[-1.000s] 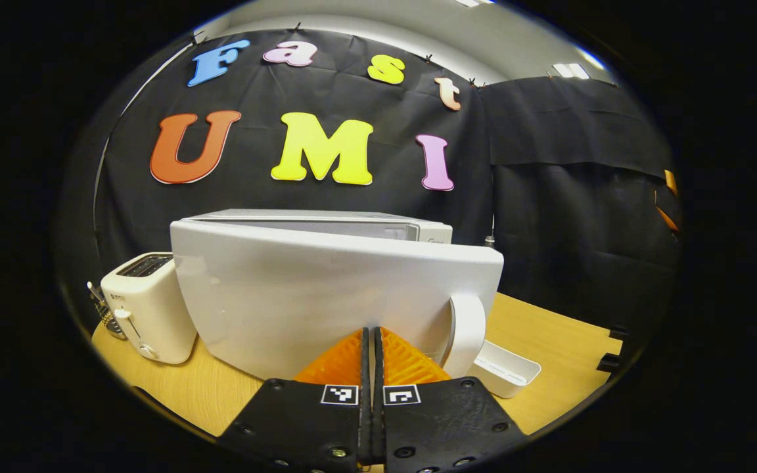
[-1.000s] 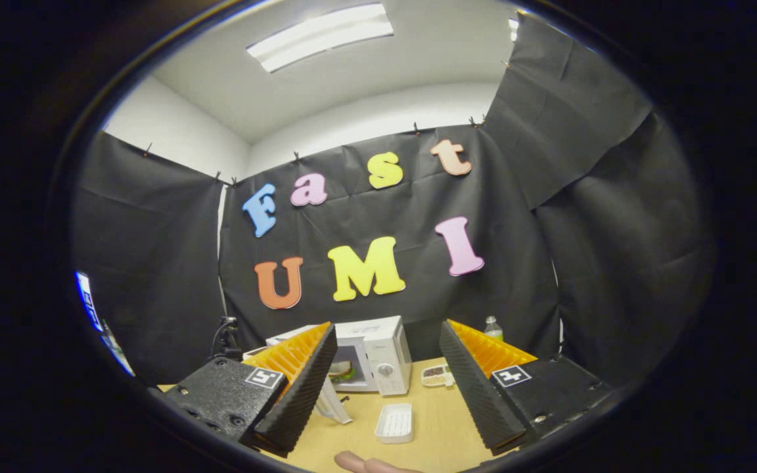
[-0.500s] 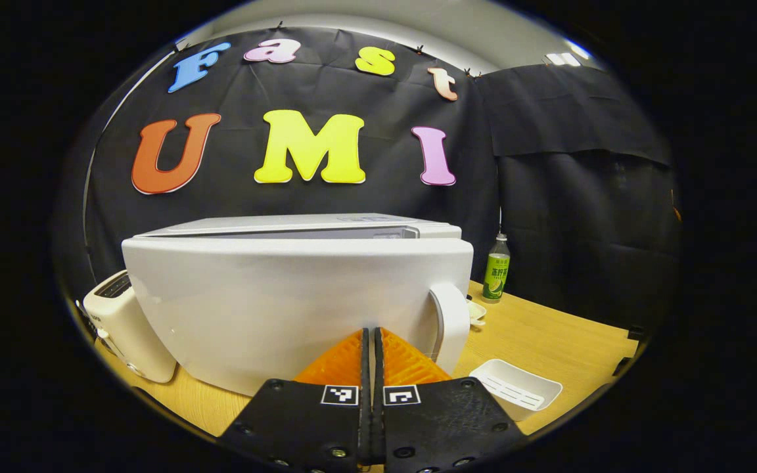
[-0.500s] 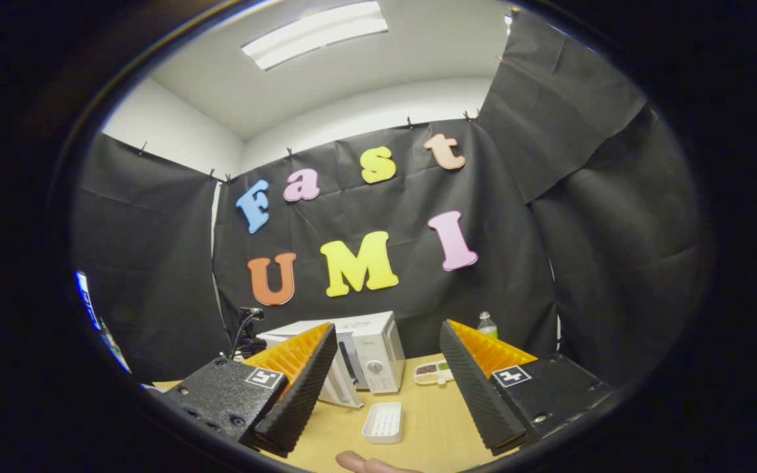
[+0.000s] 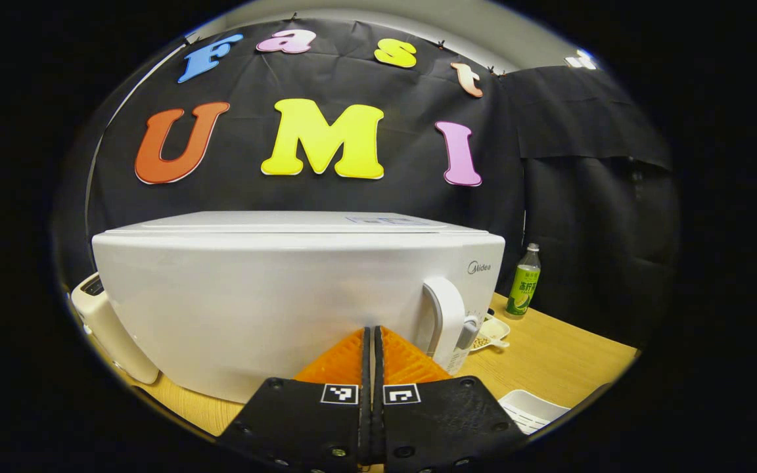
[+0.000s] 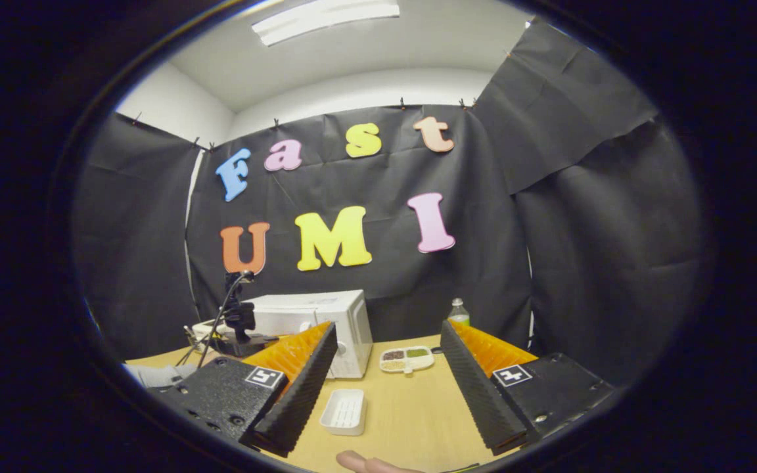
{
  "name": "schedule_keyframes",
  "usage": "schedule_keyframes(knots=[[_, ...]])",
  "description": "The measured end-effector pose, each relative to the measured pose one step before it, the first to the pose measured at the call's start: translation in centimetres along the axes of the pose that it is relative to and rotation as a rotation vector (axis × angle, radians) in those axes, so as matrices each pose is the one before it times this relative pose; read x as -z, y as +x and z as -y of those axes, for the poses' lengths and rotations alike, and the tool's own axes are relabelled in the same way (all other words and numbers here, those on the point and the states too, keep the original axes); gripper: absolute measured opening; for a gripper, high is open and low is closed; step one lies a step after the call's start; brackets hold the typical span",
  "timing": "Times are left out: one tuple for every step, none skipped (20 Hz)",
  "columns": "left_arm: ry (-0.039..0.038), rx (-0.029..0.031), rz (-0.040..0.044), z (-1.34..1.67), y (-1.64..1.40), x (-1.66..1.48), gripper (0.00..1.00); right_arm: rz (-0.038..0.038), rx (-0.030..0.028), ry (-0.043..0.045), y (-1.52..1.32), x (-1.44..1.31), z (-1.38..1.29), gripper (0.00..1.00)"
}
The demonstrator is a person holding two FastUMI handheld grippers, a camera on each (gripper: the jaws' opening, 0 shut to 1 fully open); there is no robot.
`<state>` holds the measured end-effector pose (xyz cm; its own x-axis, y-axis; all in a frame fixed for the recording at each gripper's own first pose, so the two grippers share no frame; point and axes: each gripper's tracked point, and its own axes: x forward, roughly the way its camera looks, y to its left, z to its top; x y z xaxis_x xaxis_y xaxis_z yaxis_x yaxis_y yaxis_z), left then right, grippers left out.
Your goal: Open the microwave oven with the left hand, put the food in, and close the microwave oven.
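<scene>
Two risks I see: left claw point(image 5: 370, 341), pinched together holding nothing, pressing microwave door point(image 5: 273, 309); a hard shove slides the oven on the tabletop point(image 5: 549, 355). Right claw point(image 6: 385, 368) is wide apart.

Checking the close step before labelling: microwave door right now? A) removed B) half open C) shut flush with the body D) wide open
C: in the left gripper view the microwave door lies flush with the body, no gap along its top edge, and the shut left gripper sits against it.
</scene>
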<state>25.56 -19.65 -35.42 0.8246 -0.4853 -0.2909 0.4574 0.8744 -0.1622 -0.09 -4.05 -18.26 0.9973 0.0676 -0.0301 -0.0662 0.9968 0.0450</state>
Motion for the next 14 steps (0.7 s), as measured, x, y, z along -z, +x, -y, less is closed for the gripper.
schedule_keyframes(knots=[[0.01675, -0.04193, -0.02646, -0.835, 0.265, 0.376, 0.0, 0.00094, 0.0053, -0.00759, -0.088, -0.125, -0.062, 0.9], [-0.00579, -0.00427, 0.00231, 0.117, -0.241, -0.178, 0.0, 0.00047, -0.00207, 0.00163, -0.078, -0.09, -0.311, 1.0], [-0.00135, -0.00291, 0.00424, 0.094, 0.277, -0.209, 0.0, -0.00039, -0.00485, 0.00503, -0.163, -0.156, -0.339, 1.0], [-0.00598, -0.00608, -0.01995, 0.036, -0.019, 0.427, 0.0, -0.00026, -0.00377, 0.00558, -0.262, -0.058, -0.127, 1.0], [0.0002, -0.00427, 0.0067, 0.013, 0.072, -0.203, 0.0, 0.00435, -0.00354, -0.00125, -0.285, -0.232, -0.211, 1.0], [-0.00437, -0.0055, -0.00419, 0.009, -0.076, 0.086, 0.0, 0.00586, -0.00061, -0.00552, -0.301, -0.322, -0.076, 1.0], [-0.00246, -0.01669, -0.00543, -0.24, -0.181, 0.066, 0.0, 0.00289, 0.00234, -0.00744, -0.235, -0.263, -0.026, 1.0], [-0.01343, 0.00487, 0.00193, 0.15, -0.123, 0.072, 0.0, 0.00701, 0.00103, -0.00376, -0.317, -0.293, -0.131, 0.91], [-0.02326, 0.01679, 0.00082, 0.448, -0.251, 0.155, 0.0, 0.00325, -0.00009, -0.00334, -0.138, -0.222, -0.126, 1.0], [-0.01441, -0.00309, 0.00092, -0.086, -0.351, 0.091, 0.0, -0.00298, -0.0003, -0.00249, -0.211, 0.06, -0.084, 1.0], [-0.00891, -0.02036, 0.00302, -0.404, -0.436, -0.032, 0.0, -0.00693, 0.00138, -0.00254, -0.108, 0.075, -0.017, 0.91], [-0.01584, 0.00066, -0.00238, 0.013, -0.563, 0.124, 0.0, -0.0089, 0.00421, -0.00347, -0.052, 0.133, 0.008, 1.0], [-0.01545, -0.00237, -0.00607, 0.031, -0.774, 0.088, 0.0, -0.00844, 0.00472, -0.00344, -0.13, 0.051, 0.045, 1.0], [-0.00686, -0.00482, -0.00353, -0.123, -0.84, -0.064, 0.0, -0.00403, 0.00248, -0.00038, -0.029, -0.112, -0.012, 1.0]])
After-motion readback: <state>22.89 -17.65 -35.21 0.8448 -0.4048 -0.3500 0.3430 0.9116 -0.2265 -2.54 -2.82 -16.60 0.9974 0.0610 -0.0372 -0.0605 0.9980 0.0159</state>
